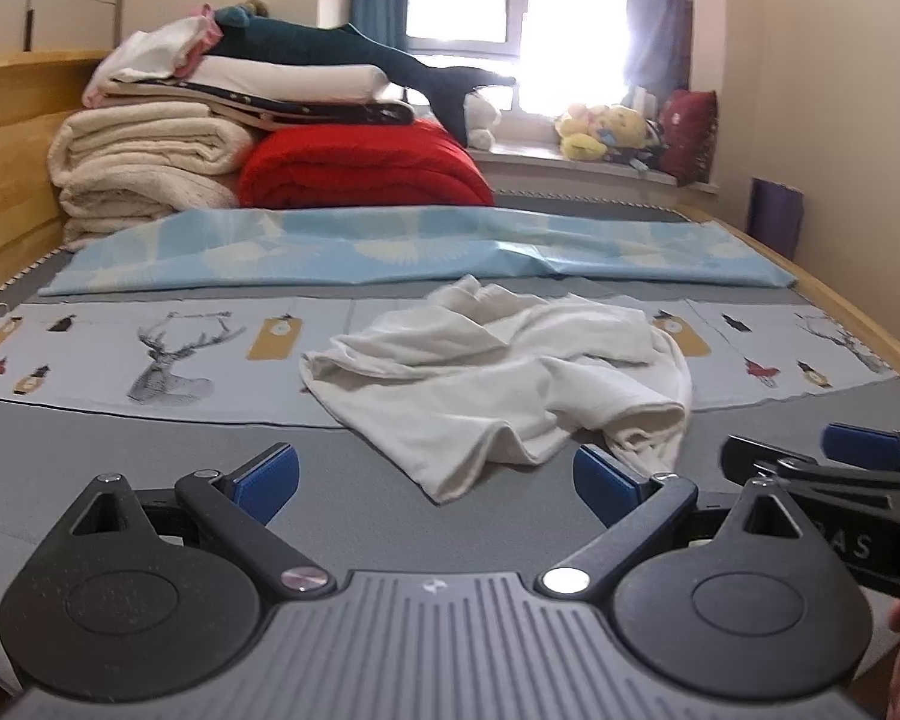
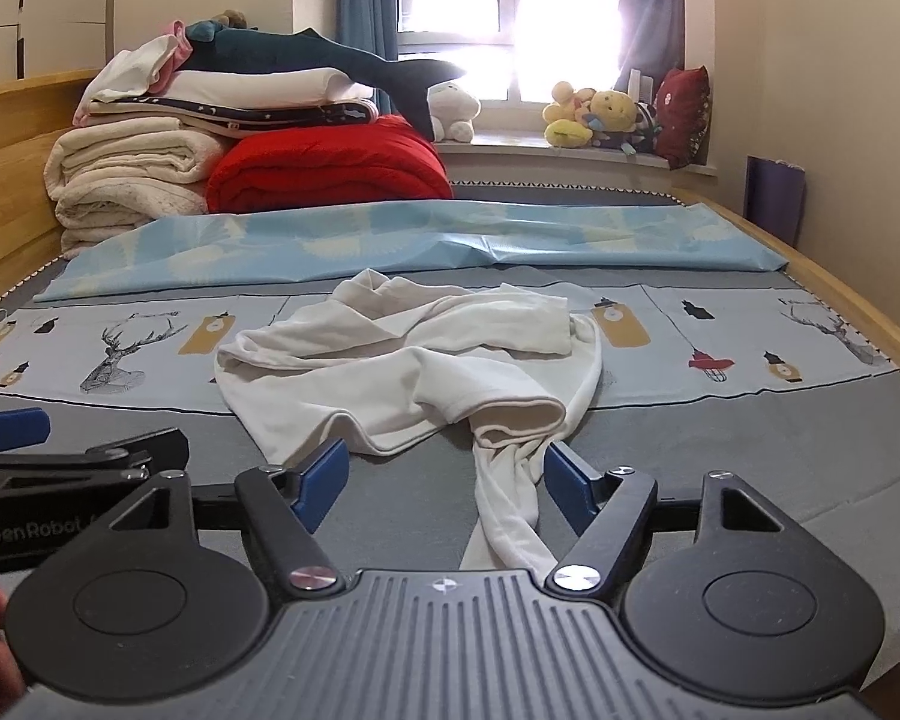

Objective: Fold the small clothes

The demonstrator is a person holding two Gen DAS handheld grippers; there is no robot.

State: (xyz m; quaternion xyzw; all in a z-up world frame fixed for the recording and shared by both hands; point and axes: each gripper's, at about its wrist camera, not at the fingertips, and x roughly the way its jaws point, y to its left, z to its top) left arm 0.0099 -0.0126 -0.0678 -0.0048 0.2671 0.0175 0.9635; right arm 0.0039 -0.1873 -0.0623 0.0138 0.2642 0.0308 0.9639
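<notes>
Left gripper [image 1: 437, 477] hovers low over the grey bed cover [image 1: 150, 438] with its jaws spread wide and nothing between them; the white garment [image 1: 510, 372] lies crumpled just ahead of it, its nearest hem corner reaching toward the gap without touching either blue pad. Right gripper [image 2: 447, 483] sits close beside the left one, also unclenched, and a twisted tail of the garment [image 2: 414, 360] runs straight back between its pads, apparently free of both. That puts the right hand nearer to cloth it could take. The heap spreads roughly across the bed from left to right, bunched and doubled over on itself, so it likely needs spreading flat before any fold. Beyond it a printed strip with deer [image 2: 114, 360] and a light blue sheet [image 2: 450, 234] lie flat; folded blankets [image 2: 126, 180] and a red quilt [image 2: 330, 168] stand well behind at the left. Nothing blocks the reach.
</notes>
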